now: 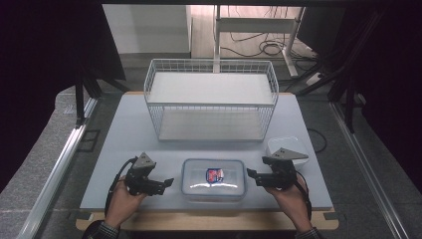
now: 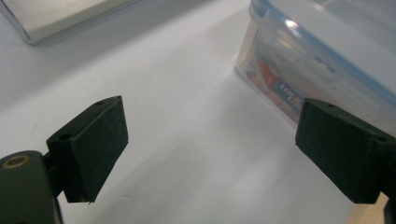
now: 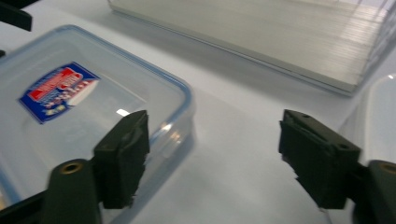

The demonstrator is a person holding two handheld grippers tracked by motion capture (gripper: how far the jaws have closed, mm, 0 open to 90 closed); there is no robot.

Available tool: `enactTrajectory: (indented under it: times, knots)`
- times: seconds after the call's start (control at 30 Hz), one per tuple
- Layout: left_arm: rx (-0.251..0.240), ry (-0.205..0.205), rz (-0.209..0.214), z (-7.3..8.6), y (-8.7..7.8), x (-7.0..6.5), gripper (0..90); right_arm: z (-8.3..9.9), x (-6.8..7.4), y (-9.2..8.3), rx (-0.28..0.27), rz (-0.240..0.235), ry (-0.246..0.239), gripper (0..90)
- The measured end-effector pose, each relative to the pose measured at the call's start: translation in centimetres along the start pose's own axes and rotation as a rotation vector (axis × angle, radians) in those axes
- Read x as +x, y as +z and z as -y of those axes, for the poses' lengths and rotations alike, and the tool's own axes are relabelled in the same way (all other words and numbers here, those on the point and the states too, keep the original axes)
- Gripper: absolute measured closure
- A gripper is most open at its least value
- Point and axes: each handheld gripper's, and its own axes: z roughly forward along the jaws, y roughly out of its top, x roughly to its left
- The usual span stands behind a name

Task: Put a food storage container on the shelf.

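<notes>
A clear plastic container (image 1: 213, 179) with a blue-rimmed lid and a red-and-blue label lies flat on the table's near middle; it also shows as the container (image 2: 322, 60) and the container (image 3: 70, 116) in the gripper views. My left gripper (image 1: 168, 183) sits just left of it, open, its jaws wide apart with bare table between them (image 2: 210, 154). My right gripper (image 1: 251, 174) sits just right of it, open, one jaw over the container's corner and nothing pressed between the pads (image 3: 212, 154).
A white wire basket (image 1: 211, 99) with two shelves stands behind the container, at mid table. A small white lidded box (image 1: 287, 147) lies behind the right gripper. The table's wooden front edge (image 1: 209, 221) runs close under both hands.
</notes>
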Motion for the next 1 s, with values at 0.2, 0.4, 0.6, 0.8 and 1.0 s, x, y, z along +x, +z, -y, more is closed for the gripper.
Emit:
enactTrajectory:
  times: [0.2,0.4,0.6,0.8,1.0]
  knots:
    - [-0.024,-0.035,0.076,-1.1,-1.2,-0.5,4.4,-0.2,1.0,0.1,0.006,-0.047,-0.007,8.6]
    - [-0.043,-0.037,0.186,-2.2,-1.3,-1.8,3.5,-0.5,2.2,0.4,0.033,-0.103,-0.001,1.3]
    - [0.012,-0.015,0.225,-3.3,0.6,-3.1,5.2,-0.5,2.6,0.9,0.072,-0.151,0.037,6.5]
    - [0.07,-0.051,0.287,-3.4,3.2,-2.6,1.9,0.0,2.4,2.2,0.131,-0.22,0.097,6.8]
    - [0.122,-0.108,0.426,-2.7,4.7,-2.3,1.3,0.6,2.1,3.8,0.202,-0.283,0.158,5.2]
